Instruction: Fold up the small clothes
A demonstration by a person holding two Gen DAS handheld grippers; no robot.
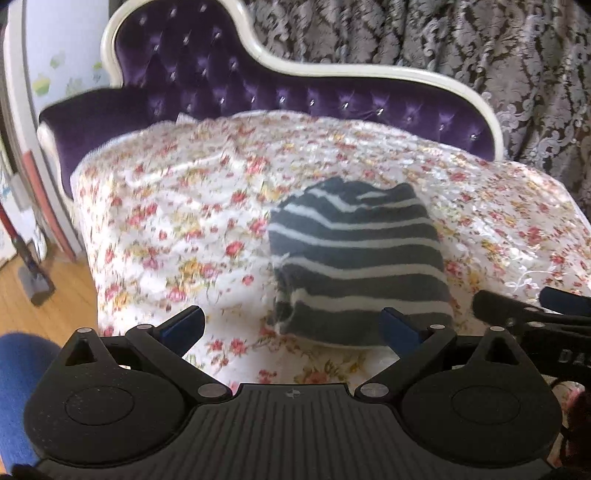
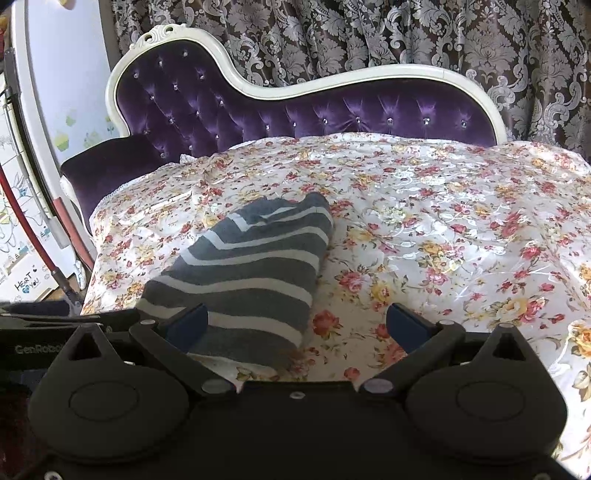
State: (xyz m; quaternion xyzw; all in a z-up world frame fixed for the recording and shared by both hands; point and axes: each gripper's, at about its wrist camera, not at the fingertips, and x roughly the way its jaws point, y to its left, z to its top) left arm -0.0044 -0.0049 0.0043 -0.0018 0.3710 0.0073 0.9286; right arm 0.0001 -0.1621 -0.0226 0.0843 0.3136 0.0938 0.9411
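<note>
Grey striped garment (image 2: pixel 251 266) lies folded on floral cover (image 2: pixel 443 221), both hand-held grippers spread.

Floral bedspread (image 2: pixel 424 221), purple tufted chaise back (image 2: pixel 229 107) (white-framed), patterned curtain (image 2: pixel 369 33), wooden floor (image 1: pixel 44 314)

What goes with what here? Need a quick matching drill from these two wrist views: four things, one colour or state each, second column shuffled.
Column 1:
1. folded knit garment
2. tufted velvet chaise backrest
3. satin bed cover
4. left gripper

Column 2:
A. open, holding nothing
B. grey with white stripes
C. purple with a white frame
D. white with red and yellow flowers

Pairs: 1-B, 2-C, 3-D, 4-A
</note>
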